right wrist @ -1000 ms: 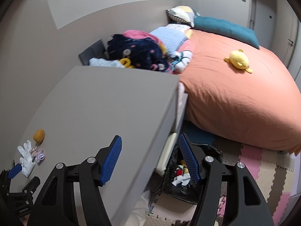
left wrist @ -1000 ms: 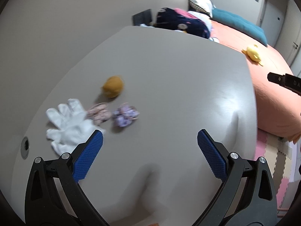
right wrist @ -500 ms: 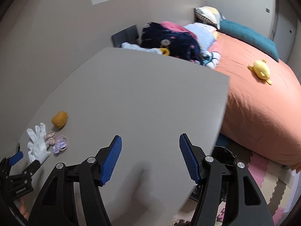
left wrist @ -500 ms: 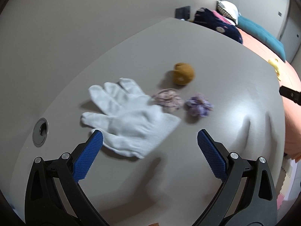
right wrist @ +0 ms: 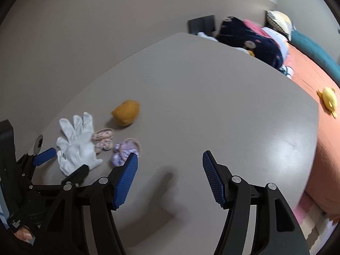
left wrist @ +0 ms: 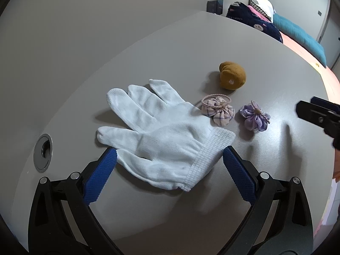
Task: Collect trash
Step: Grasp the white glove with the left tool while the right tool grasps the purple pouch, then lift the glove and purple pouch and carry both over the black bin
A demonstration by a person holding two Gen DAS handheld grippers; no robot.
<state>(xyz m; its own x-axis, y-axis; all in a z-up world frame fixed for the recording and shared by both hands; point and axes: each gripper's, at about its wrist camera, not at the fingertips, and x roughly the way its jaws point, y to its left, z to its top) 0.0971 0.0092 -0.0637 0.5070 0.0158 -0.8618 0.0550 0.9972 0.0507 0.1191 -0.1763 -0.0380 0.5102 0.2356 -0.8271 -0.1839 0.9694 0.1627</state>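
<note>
Our left gripper (left wrist: 170, 159) is spread wide, holding nothing, its blue pads on either side of the white glove (left wrist: 161, 127), apparently lined up to pinch it. The glove lies flat on the grey table (left wrist: 212, 42), cuff nearest us. Just right of it sit a pink scrunchie (left wrist: 218, 110) touching the glove and a purple scrunchie (left wrist: 255, 118); a mustard lump (left wrist: 232, 75) lies farther off. Our right gripper (right wrist: 170, 170) hovers open and empty over bare table to the right.
</note>
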